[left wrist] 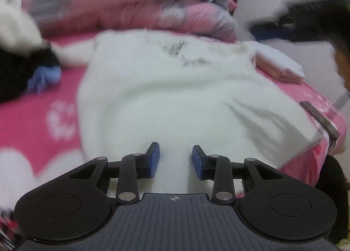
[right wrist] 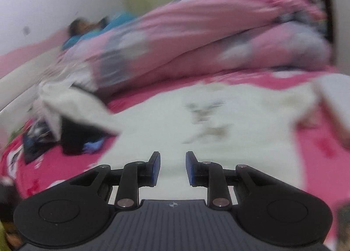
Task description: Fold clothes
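Two grippers are seen above a bed (left wrist: 26, 106) covered by a bright pink sheet with white flower prints. A white fuzzy garment (left wrist: 166, 97) is spread across the middle of that sheet, with a grey printed mark near its far end; in the right wrist view the same white fuzzy garment (right wrist: 218, 124) is shown, heavily blurred. The left gripper (left wrist: 176, 161) is held just over the near edge of the garment, its blue-padded fingers (left wrist: 154, 159) kept narrowly apart with nothing clamped between them. The right gripper (right wrist: 172, 168) is likewise held over the garment, its fingers (right wrist: 155, 168) parted by a narrow gap and nothing pinched. Behind the garment a pink and grey quilt (left wrist: 131, 10) is piled. A small folded stack (left wrist: 280, 64) of white and pale pink cloth is laid at the garment's far right corner. Dark clothes (left wrist: 19, 69) with a blue piece (left wrist: 43, 78) are heaped to the left.
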The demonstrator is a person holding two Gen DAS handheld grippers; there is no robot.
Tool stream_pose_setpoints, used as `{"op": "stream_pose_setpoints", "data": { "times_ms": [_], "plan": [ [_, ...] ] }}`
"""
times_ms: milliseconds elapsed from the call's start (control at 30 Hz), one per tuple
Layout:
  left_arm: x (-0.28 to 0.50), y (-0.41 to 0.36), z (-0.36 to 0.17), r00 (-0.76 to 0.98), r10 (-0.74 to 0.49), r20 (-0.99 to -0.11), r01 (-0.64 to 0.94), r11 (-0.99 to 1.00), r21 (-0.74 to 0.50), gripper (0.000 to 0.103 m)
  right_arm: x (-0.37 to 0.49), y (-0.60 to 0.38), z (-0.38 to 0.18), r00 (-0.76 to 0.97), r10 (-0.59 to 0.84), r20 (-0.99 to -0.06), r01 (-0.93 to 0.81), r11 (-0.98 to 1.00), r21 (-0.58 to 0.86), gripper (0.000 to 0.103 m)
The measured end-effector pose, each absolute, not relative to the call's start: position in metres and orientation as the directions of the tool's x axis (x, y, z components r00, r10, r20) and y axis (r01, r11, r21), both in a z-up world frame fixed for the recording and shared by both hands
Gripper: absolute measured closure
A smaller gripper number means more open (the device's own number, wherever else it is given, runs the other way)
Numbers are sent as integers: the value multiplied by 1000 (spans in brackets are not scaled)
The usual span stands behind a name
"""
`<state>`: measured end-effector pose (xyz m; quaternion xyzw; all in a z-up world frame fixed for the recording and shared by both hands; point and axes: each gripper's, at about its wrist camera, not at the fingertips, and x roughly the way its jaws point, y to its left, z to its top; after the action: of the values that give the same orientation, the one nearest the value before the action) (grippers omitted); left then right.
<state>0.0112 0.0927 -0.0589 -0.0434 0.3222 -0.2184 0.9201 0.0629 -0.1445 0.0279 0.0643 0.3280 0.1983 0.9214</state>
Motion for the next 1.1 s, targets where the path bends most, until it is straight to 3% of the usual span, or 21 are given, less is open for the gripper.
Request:
{"op": "stream_pose_setpoints", "data": {
  "times_ms": [233,333,400,533,633,767,833,900,1033,1100],
  "plan": [
    [-1,104,-72,719,-482,-500,404,876,-263,70,191,-34,-24,506,406,-761,-410,890,202,76],
    [-6,104,-75,730,-492,-475,435,870,-232,70,246,6,-70,447,263,-855,-417,907,61,79],
    [-11,106,-76,736,-503,-453,455,863,-219,70,280,19,-90,474,211,-855,-417,909,-6,81],
    [-15,110,-82,743,-526,-413,480,850,-218,70,341,7,-86,511,222,-830,-241,964,110,95],
    [-16,112,-84,750,-533,-392,486,846,-220,70,343,-12,-81,492,289,-821,-169,957,236,91],
    [-16,112,-85,756,-535,-376,491,845,-214,70,288,-3,-62,388,407,-827,-348,896,277,90],
    [-15,112,-85,756,-537,-374,495,843,-211,70,257,8,-54,313,451,-836,-454,844,285,85],
    [-12,113,-87,754,-542,-371,498,840,-214,70,246,36,-69,236,411,-881,-523,817,241,84],
    [-13,113,-88,759,-539,-364,500,842,-204,70,287,64,-91,310,397,-864,-473,853,222,87],
    [-13,112,-88,761,-538,-362,501,842,-199,70,306,55,-94,291,449,-845,-372,867,333,87]
  ]
}}
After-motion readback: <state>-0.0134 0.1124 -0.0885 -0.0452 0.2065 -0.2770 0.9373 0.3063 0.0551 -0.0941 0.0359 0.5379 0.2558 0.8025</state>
